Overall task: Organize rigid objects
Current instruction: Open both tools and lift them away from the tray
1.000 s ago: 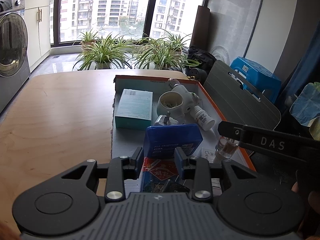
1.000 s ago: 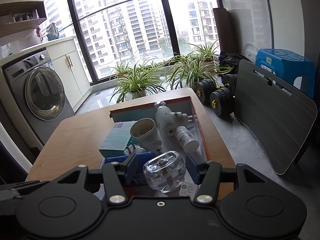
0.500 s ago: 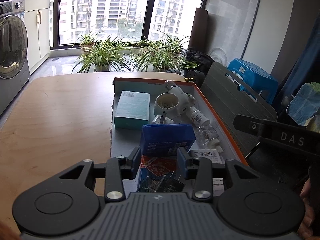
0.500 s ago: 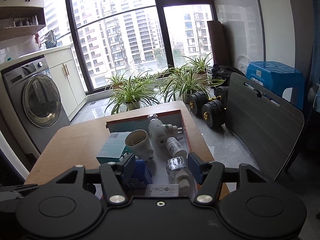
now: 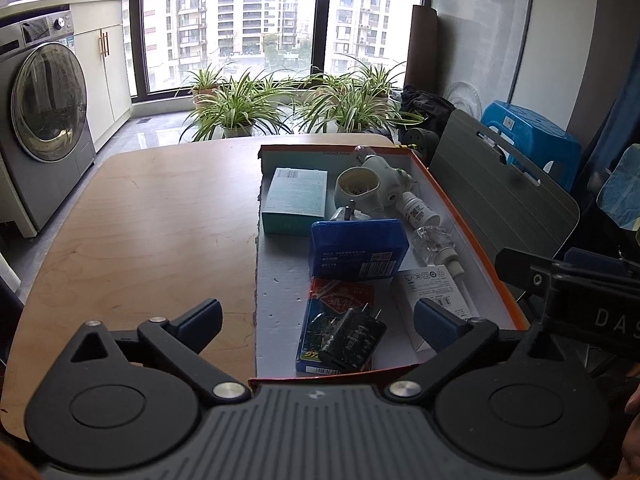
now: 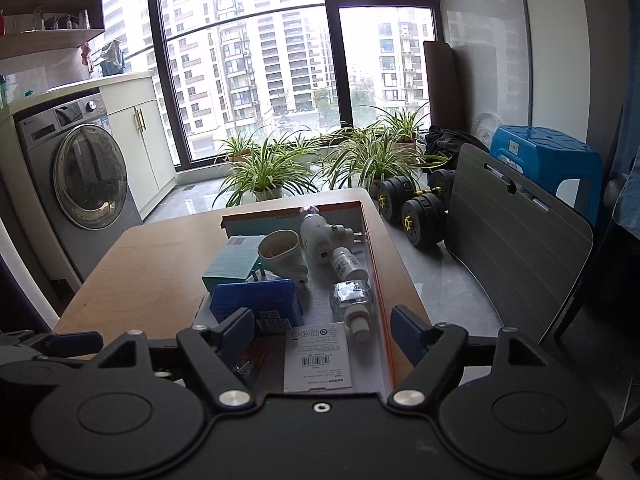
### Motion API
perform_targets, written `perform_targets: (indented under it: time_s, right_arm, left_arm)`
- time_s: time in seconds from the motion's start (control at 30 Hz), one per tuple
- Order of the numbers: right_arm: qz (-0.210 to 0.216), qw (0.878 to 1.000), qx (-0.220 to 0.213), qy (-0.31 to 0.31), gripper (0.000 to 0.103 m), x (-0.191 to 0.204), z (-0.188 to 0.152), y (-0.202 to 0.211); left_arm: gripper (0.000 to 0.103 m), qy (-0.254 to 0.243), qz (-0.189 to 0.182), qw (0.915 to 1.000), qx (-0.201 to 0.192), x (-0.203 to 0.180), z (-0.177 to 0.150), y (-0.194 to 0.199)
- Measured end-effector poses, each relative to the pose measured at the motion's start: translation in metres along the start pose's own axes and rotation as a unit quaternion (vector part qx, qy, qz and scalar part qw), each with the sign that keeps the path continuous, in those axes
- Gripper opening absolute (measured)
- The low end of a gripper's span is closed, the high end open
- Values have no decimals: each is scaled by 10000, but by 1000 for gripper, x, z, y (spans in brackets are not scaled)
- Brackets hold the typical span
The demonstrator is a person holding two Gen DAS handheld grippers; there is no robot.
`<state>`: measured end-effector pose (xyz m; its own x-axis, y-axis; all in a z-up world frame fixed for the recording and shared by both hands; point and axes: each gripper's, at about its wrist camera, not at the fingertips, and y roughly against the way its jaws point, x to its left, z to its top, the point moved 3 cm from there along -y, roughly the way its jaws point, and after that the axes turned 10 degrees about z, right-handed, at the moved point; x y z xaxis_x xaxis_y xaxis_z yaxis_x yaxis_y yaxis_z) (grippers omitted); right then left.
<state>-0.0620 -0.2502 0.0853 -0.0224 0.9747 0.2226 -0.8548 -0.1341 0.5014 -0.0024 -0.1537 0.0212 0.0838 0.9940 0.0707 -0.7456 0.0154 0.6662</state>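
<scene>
Opening: left gripper (image 5: 316,318) has its jaws spreading wide, above the near end of the tray, its pads pressing nothing.
Right gripper: right gripper (image 6: 322,330) also has its jaws opening, with nothing pinched; the tray's near right part shows between its fingers.
Tray: orange-rimmed tray (image 5: 476,240) with a white floor sits on the right half of the wooden surface (image 5: 160,220).
Near end: black plug adapter (image 5: 352,340) lies on top of a red and blue card pack (image 5: 340,300), just beside a white labelled packet (image 5: 434,288).
Middle: blue box (image 5: 358,252) lies flat, beyond the card pack and touching it.
Right side: clear bottle (image 6: 352,300) lies on its side along the tray's right wall, white cap toward the camera; a small white bottle (image 6: 348,264) lies just beyond it.
Far end: teal box (image 5: 296,200) at the left, white cup-shaped piece (image 5: 356,188) beside it, white fitting (image 6: 320,236) behind.
</scene>
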Motion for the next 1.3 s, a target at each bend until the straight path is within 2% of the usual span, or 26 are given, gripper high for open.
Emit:
perform_targets:
  time_s: [0.4, 0.73, 1.3]
  right_arm:
    - [-38, 9999, 100, 30, 91, -7, -20, 12]
    - [64, 9996, 282, 33, 91, -9, -35, 8]
    - [95, 9991, 400, 71, 91, -9, -42, 2]
  left_arm:
    - [103, 240, 213, 9991, 280, 9, -21, 6]
    - [103, 292, 435, 9984, 222, 14, -26, 11]
    - [103, 244, 436, 9984, 279, 14, -30, 7]
